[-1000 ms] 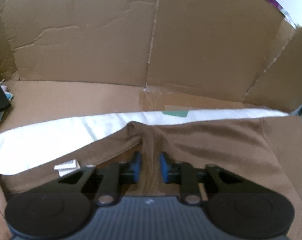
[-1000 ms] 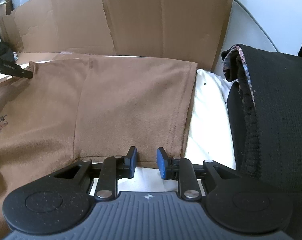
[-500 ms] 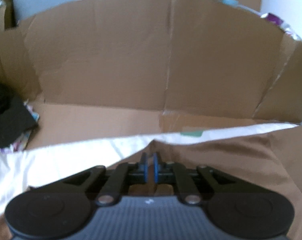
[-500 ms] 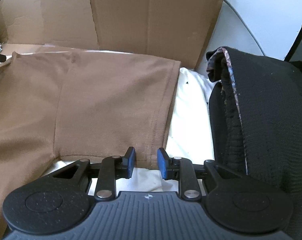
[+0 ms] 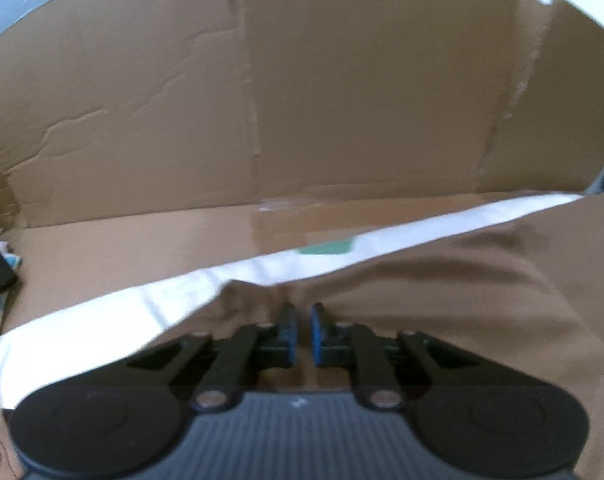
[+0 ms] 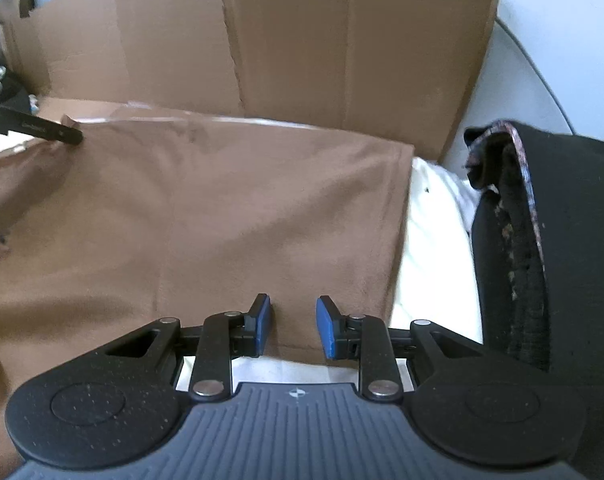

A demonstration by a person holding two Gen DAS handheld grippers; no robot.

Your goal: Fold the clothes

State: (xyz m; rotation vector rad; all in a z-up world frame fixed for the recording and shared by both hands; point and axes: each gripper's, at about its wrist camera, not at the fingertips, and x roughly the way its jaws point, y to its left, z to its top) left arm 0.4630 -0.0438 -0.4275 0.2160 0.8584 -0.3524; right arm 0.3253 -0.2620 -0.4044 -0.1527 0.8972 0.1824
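The left gripper (image 5: pixel 304 330) is pinching a raised ridge of the brown T-shirt (image 5: pixel 442 304) between its blue pads, the jaws nearly closed with only the cloth between them. From that pinch the fabric is pulling into shallow folds that are running out to the right, while to the left its edge is slanting down across a white sheet (image 5: pixel 113 320) lying underneath. The right gripper (image 6: pixel 293 326) is standing with its jaws parted and nothing between them, its fingertips sitting at the near hem of the shirt's sleeve (image 6: pixel 285 232), which is lying flat and smooth just ahead. Whether the pads are touching the cloth is hard to tell. Left of the sleeve the shirt body is spreading out of view, with a dark print cut off at the edge of the frame. Right of the sleeve the white sheet is showing, and beyond it a black garment (image 6: pixel 562 248) is hanging in a heap. A cardboard wall (image 6: pixel 302 40) is standing behind everything. The left view is blurring, so finer detail is lost.
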